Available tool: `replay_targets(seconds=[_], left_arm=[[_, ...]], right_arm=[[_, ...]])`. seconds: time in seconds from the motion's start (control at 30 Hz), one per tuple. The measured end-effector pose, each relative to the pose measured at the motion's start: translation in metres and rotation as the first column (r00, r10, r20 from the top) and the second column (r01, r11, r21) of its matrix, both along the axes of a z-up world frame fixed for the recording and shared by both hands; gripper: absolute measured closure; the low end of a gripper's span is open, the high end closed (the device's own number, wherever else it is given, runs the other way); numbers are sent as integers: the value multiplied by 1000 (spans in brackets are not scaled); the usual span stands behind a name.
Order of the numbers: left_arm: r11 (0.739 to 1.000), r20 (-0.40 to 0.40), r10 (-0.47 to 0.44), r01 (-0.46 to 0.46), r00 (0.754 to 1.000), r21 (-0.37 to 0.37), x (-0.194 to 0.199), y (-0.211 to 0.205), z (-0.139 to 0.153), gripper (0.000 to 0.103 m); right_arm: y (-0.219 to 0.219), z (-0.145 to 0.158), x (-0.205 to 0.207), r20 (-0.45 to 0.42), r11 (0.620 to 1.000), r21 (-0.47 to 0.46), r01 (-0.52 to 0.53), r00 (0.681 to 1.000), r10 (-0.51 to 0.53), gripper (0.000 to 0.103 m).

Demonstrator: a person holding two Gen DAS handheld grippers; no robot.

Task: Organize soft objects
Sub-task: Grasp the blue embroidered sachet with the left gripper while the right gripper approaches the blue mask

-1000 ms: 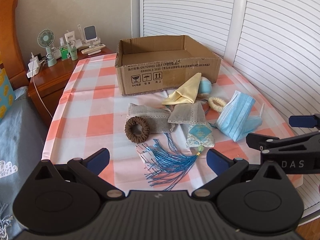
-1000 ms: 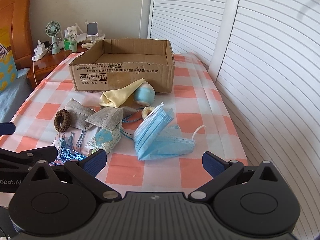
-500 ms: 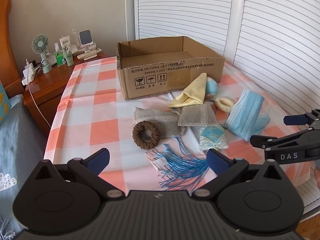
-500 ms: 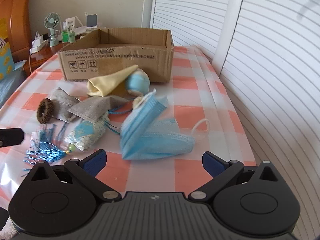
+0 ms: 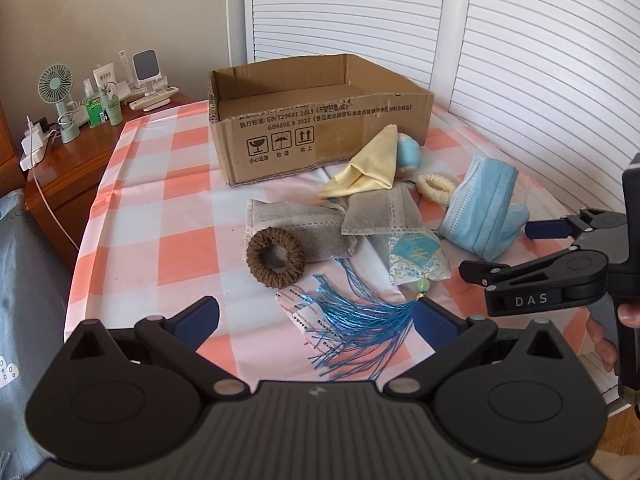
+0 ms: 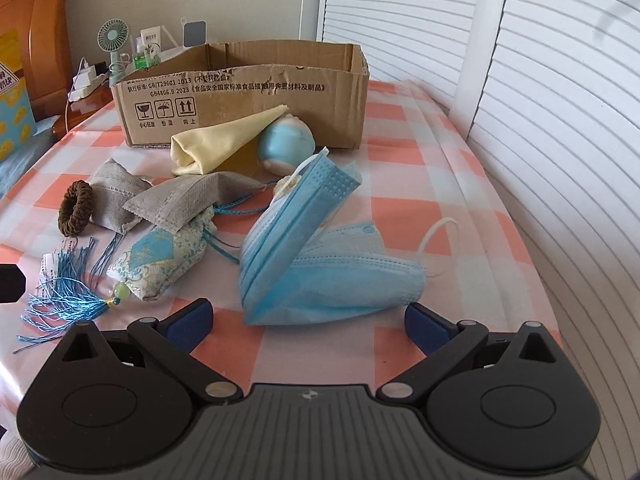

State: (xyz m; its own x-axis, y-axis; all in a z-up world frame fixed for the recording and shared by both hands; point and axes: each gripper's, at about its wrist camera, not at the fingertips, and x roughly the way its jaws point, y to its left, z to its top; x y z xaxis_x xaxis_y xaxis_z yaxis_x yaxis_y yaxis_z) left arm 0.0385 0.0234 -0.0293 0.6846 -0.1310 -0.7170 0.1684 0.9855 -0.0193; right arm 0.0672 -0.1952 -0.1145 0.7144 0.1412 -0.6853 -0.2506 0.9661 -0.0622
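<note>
- Closest to me, my left gripper has its jaws spread wide with nothing in them, hovering right over the blue tassel at the near edge of the checked tablecloth.
- My right gripper is also spread wide and empty, sitting just in front of the blue face mask, which lies folded over itself with one ear loop trailing off to the right.
- In the left wrist view I can see the right gripper from the side, with a bit of a hand under it.
- The tassel hangs off a patterned sachet with a green bead, and there's a small printed packet under the strands.
- A bit further out: a brown scrunchie touching a grey pouch, and a second grey pouch overlapping the sachet.
- Behind those, a cream scrunchie just beside the mask, a folded yellow cloth, and a light blue ball tucked against it.
- The cloth and ball lean right up against the cardboard box, which stands open; what I can see of the inside looks empty.
- Way back on the left, a wooden nightstand holds a little green fan and some bottles.
</note>
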Motion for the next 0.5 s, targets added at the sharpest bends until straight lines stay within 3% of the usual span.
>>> replay_targets(seconds=[0.3, 0.5], left_arm=[[998, -6, -65, 65, 998, 17, 10, -18, -4, 1], [992, -12, -119, 118, 993, -48, 27, -33, -1, 1]], right_arm=[[-35, -3, 4, 29, 999, 34, 14, 999, -15, 0], [-40, -6, -1, 59, 999, 41, 14, 998, -17, 0]])
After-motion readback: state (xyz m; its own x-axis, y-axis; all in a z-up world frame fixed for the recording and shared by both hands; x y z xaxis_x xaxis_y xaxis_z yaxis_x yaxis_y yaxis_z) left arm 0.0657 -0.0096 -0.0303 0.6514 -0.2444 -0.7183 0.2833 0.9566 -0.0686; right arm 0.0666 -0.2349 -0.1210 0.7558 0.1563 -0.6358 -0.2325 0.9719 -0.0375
